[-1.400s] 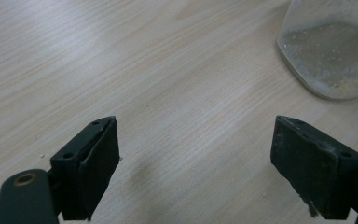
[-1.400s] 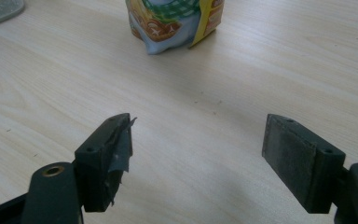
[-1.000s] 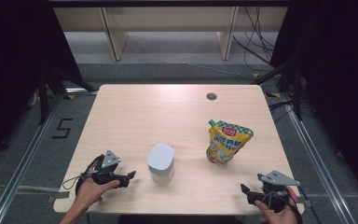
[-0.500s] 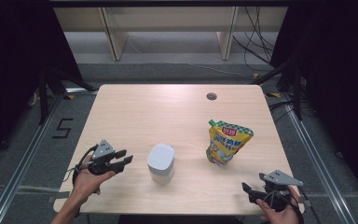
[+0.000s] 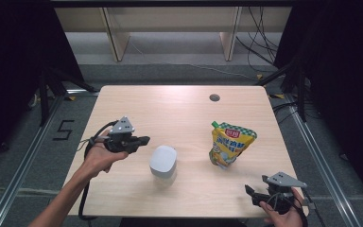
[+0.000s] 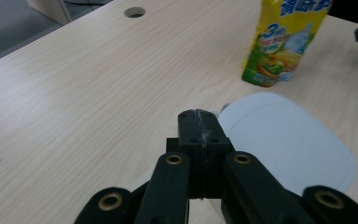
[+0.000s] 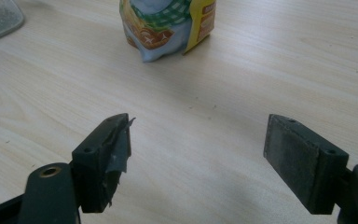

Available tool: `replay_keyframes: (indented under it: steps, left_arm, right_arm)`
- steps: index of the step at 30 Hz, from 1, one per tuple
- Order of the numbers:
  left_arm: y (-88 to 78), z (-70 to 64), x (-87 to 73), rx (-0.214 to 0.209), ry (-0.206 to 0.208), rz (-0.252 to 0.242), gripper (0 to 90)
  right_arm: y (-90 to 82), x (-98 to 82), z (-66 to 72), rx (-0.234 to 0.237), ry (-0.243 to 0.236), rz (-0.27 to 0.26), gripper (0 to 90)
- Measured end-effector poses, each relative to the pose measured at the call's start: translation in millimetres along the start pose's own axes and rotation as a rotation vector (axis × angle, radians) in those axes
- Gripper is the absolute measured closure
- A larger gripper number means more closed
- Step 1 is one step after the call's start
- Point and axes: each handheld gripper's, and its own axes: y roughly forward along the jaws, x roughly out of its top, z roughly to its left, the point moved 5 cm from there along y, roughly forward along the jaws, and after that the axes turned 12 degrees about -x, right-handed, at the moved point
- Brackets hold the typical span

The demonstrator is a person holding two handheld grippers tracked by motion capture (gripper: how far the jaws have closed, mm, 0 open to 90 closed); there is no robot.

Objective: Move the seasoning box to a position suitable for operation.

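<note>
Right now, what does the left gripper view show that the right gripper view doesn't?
Left gripper view alone: the left gripper, jaws shut with nothing between them after just closing, the table's hole, and the white speaker's smooth top just beyond the jaws. Right gripper view alone: the right gripper, jaws wide open over bare wood, tape peeling from one pad. Both: the wooden table and the yellow pouch standing on it, its bottom showing in the right gripper view.
</note>
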Motion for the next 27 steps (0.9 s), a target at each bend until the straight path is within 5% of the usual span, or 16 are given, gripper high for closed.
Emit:
replay_keyframes:
  steps: [3, 5, 9, 10, 18, 21, 27]
  left_arm:
    - [9.8, -10.1, 17.3, -0.062, 0.043, 0.055, 89.0]
    - [18.5, -17.5, 25.7, -0.121, 0.030, 0.069, 89.1]
    - [35.1, -26.2, 37.7, -0.166, 0.075, 0.141, 89.1]
    - [38.5, -28.2, 39.2, -0.173, 0.082, 0.151, 89.1]
    - [67.1, -41.6, 51.5, -0.212, 0.147, 0.255, 89.1]
    - [78.3, -48.2, 47.7, -0.231, 0.186, 0.311, 89.0]
    - [90.4, -52.7, 39.9, -0.209, 0.190, 0.370, 89.0]
  right_arm:
    - [-0.4, -0.3, 0.0, 0.002, -0.002, 0.008, 24.1]
    - [-0.4, -0.6, 0.6, 0.005, -0.001, 0.011, 24.2]
    - [-0.5, -0.6, 0.1, 0.006, -0.005, 0.008, 24.2]
    - [-2.4, -1.7, 3.4, 0.005, 0.038, 0.035, 24.2]
    - [1.9, -2.0, 1.6, 0.015, -0.013, 0.015, 23.9]
    - [1.0, -2.6, 3.6, 0.012, 0.008, 0.028, 23.8]
    - [1.3, -4.1, 4.9, 0.023, 0.023, 0.050, 23.6]
